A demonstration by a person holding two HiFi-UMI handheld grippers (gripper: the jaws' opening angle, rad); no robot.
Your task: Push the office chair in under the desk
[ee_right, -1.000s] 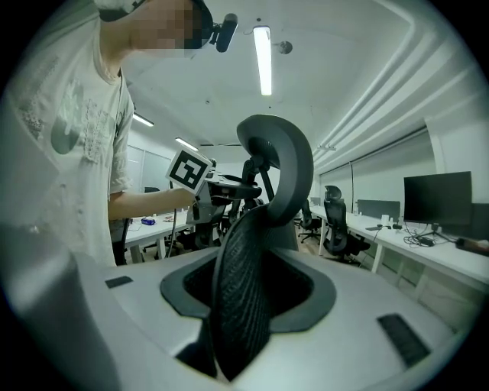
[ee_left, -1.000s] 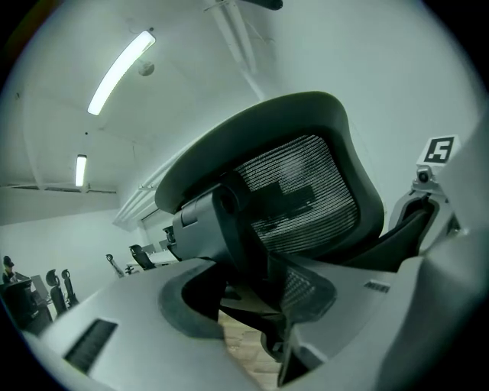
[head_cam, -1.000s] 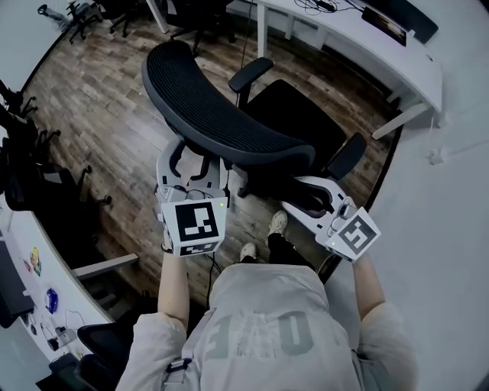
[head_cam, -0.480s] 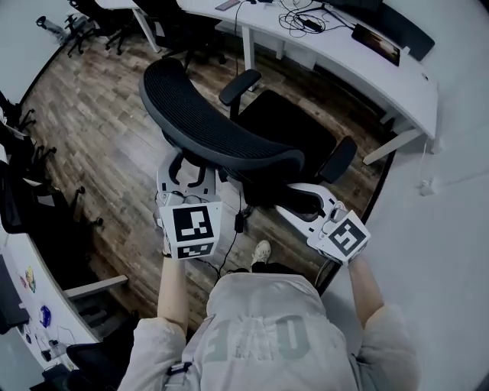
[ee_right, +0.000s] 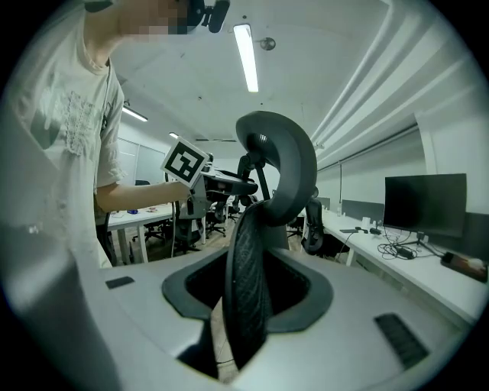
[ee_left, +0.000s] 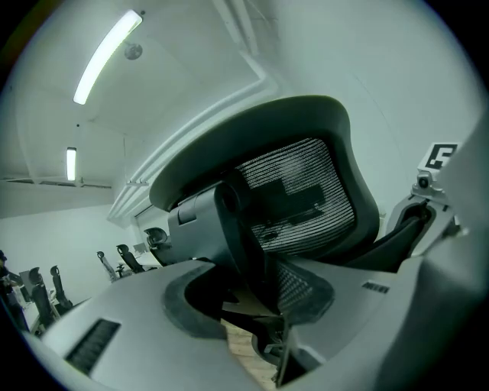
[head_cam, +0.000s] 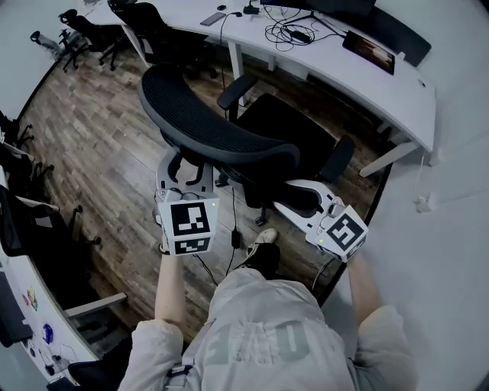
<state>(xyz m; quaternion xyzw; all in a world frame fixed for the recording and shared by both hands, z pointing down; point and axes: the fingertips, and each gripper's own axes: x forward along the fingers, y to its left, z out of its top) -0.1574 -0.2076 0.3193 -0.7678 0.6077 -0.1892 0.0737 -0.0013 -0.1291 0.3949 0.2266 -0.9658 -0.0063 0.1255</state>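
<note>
The black office chair stands on the wood floor, its mesh backrest (head_cam: 206,122) toward me and its seat (head_cam: 290,130) toward the white desk (head_cam: 336,65). My left gripper (head_cam: 189,162) grips the backrest's rear frame (ee_left: 229,229) low on the left. My right gripper (head_cam: 294,192) holds the backrest's right edge (ee_right: 248,275). Both pairs of jaws have just been closing, and each has part of the backrest wedged between its pads. The seat's front and the right armrest (head_cam: 338,156) are near the desk's edge.
Cables (head_cam: 294,34) and a dark flat device (head_cam: 369,52) lie on the desk, whose leg (head_cam: 386,159) slants at the right. More black chairs (head_cam: 153,23) stand at the back left. A cable (head_cam: 233,229) trails by my shoe (head_cam: 263,238). Another desk (head_cam: 23,298) is at the left.
Both grippers and the chair have moved forward toward the desk, and more of the desk now shows in the head view. The person has stepped forward behind the chair.
</note>
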